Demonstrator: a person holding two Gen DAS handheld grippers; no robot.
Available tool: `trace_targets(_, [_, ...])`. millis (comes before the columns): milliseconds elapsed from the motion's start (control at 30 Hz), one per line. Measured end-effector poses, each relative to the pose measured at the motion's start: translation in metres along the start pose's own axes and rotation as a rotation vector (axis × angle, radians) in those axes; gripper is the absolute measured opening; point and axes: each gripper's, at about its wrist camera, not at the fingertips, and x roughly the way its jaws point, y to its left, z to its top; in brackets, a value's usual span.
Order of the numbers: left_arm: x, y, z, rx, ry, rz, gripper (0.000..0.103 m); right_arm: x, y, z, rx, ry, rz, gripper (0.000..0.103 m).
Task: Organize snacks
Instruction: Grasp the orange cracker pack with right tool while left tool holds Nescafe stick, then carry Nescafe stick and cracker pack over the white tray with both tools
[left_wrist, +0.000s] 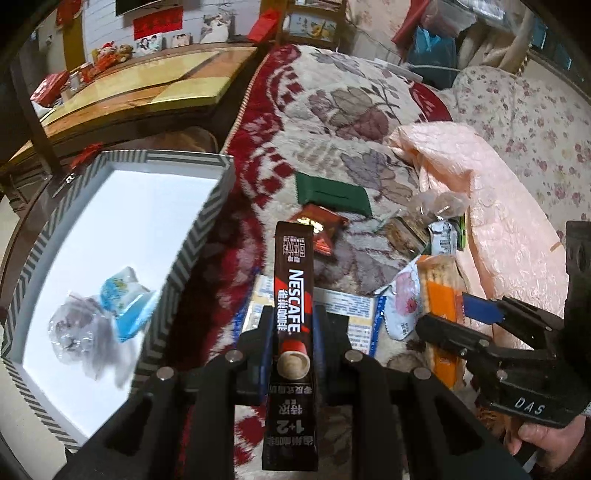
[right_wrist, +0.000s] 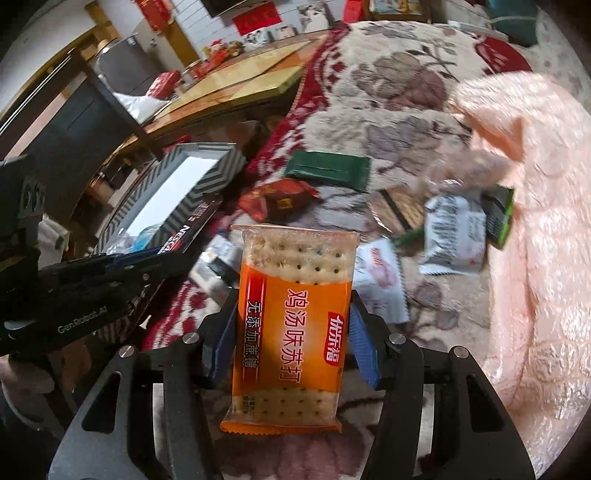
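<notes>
Both tongs are loaded, so the step in hand looks like the carry from the pile to the box. The left tongs (left_wrist: 293, 325) are clamped narrow on a dark coffee stick (left_wrist: 293, 295), which stands lengthwise between the blue pads and juts out past them. The right tongs (right_wrist: 293, 336) hold an orange cracker pack (right_wrist: 291, 332) across its width, the pads pressing on its two long edges, so they stand about half wide. Both packets are lifted clear of the flowered blanket (left_wrist: 351, 110) on the bed, where the rest of the snacks lie in a loose heap: a green packet (left_wrist: 332, 194), a red packet (left_wrist: 321, 225) and a white packet (right_wrist: 454, 236) among them. The striped box (left_wrist: 192, 236) sits to the left, just beside the heap, with a blue-and-white sweet (left_wrist: 123, 299) and a clear wrapper (left_wrist: 72, 332) already on its white floor. The next move, I judge, is to bring each packet over the box rim and release it low, one hand at a time so the two tongs do not collide.
</notes>
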Motion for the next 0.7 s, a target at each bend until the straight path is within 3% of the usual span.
trace_targets(700, [-0.032,0.086,0.002,-0.145,-0.062,0.105,0.022,0.027,0.096,0.043,-0.192,0.036,0.088,0.054])
